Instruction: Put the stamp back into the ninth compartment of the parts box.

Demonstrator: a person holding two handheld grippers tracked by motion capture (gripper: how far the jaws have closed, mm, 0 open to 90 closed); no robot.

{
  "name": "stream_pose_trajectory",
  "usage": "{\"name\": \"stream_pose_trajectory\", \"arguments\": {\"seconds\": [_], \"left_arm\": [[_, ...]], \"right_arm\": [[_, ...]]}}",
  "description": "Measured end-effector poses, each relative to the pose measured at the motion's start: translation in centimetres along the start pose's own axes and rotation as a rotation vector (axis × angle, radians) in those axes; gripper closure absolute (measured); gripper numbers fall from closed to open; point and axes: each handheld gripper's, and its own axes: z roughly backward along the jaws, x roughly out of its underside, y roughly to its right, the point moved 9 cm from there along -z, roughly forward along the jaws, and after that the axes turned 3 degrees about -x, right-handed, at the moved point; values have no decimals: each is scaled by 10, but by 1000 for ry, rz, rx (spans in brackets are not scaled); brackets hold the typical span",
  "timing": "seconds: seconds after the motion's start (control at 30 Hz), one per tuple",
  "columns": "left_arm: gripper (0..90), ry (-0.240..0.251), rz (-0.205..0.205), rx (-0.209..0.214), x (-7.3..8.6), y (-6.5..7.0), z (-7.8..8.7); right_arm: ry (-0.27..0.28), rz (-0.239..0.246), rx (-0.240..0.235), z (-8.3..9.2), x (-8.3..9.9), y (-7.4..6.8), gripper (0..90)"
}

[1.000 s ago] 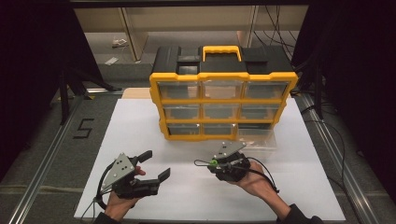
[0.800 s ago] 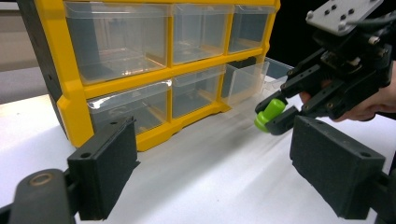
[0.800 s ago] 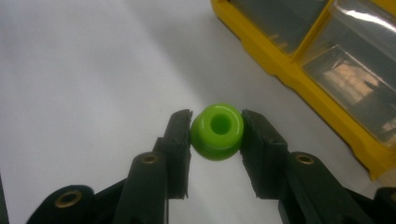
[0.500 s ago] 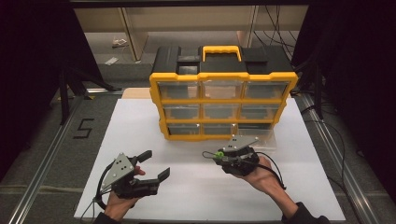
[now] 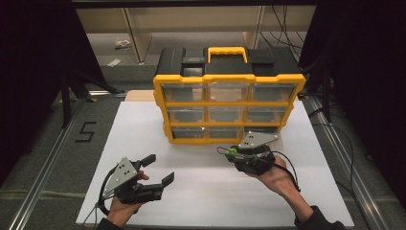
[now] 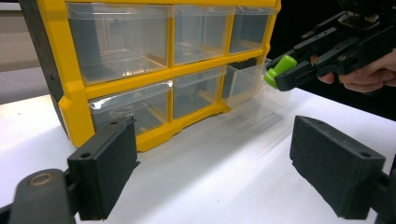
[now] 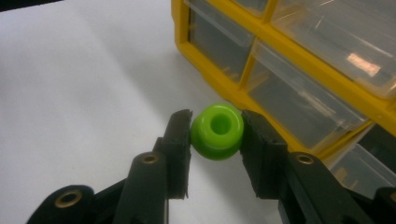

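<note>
Nearest the person, the left tongs (image 5: 155, 178) hover with jaws spread wide and nothing between them, low over the white worktop (image 5: 201, 191). Farther in, the right tongs (image 7: 215, 135) are clenched on a green plastic spool (image 7: 217, 131), pinched across its rounded sides just in front of the pulled-out bottom drawer (image 6: 254, 88) of the yellow organizer (image 5: 229, 108). The spool looks light, hard and smooth, so likely to slip; gripping across its waist seems safest. Beyond, the clear drawers look thin and brittle.
</note>
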Motion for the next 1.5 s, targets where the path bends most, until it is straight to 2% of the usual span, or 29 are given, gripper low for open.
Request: {"name": "stream_pose_trajectory", "arguments": {"seconds": [0.8,1.5], "left_arm": [[150,4,1,-2,0,0,0],[149,6,1,-1,-1,0,0]], "right_arm": [[73,-57,86,35,-9,36,649],[93,-101,138,50,-5,61,649]]}}
